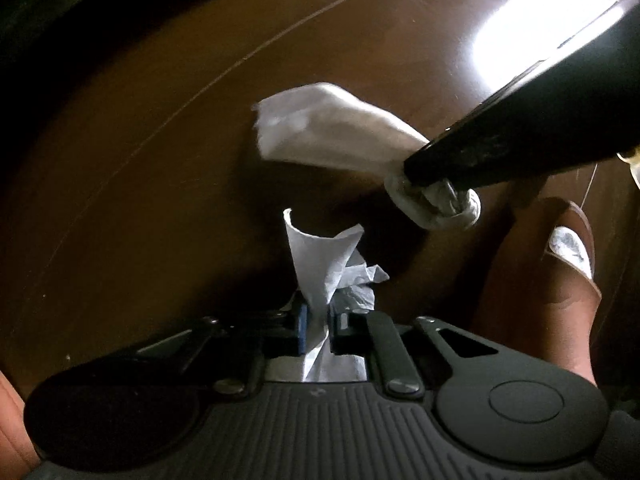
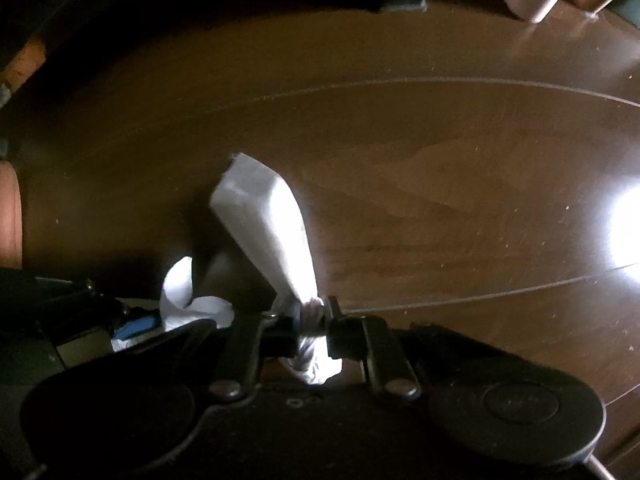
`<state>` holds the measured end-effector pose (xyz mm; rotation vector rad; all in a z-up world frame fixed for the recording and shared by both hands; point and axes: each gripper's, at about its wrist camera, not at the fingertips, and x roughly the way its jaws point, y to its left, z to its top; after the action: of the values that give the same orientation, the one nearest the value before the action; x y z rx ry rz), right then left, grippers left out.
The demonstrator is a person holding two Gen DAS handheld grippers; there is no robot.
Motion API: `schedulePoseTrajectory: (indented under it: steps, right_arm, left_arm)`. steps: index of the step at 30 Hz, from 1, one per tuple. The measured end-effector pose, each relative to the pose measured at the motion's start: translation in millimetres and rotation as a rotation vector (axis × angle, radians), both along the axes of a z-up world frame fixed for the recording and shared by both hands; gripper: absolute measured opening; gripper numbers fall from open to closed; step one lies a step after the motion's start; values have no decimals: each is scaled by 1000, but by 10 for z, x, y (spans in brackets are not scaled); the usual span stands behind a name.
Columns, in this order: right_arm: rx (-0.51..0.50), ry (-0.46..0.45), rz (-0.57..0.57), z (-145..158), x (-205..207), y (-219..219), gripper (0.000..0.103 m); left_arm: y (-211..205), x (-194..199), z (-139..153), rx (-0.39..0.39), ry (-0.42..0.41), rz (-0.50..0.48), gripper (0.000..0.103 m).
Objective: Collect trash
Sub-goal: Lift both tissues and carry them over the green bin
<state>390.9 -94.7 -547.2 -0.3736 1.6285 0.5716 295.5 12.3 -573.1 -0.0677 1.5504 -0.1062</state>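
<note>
— So, what have you got hold of?

— My left gripper (image 1: pixel 318 326) is pinched tight on a tissue (image 1: pixel 320 264). It sticks up out of the jaws in a crumpled cone, and a bit more of it bunches behind the fingers.

— And the other one?

— My right gripper (image 2: pixel 314 320) is clamped on a napkin (image 2: pixel 264 220). The twisted end sits between the fingers, and the flat, folded part fans out ahead of them.

— Where is all this?

— Both pieces hang above the floor (image 2: pixel 440 168), dark brown boards with thin seams and a bright glare near the right edge. Neither piece touches it, as far as I can tell.

— How near are the two?

— Close. From the left camera, the right gripper comes in from the upper right, its napkin just above and beside my tissue, apart from it. My sandalled foot (image 1: pixel 560 272) stands on the floor at the right.
</note>
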Motion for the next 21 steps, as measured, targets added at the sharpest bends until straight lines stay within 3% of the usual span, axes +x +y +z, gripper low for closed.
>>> schedulePoseTrajectory:
  steps: [4,10,21]
  right_arm:
    - [20,-2,-51,241,65,10,8]
    - [55,-30,-28,814,85,198,9]
    - [218,-200,-63,2590,-356,283,9]
  left_arm:
    - [134,13,175,0,-11,57,8]
    - [345,14,792,7,-75,130,8]
    - [679,-314,2329,-22,-245,277,9]
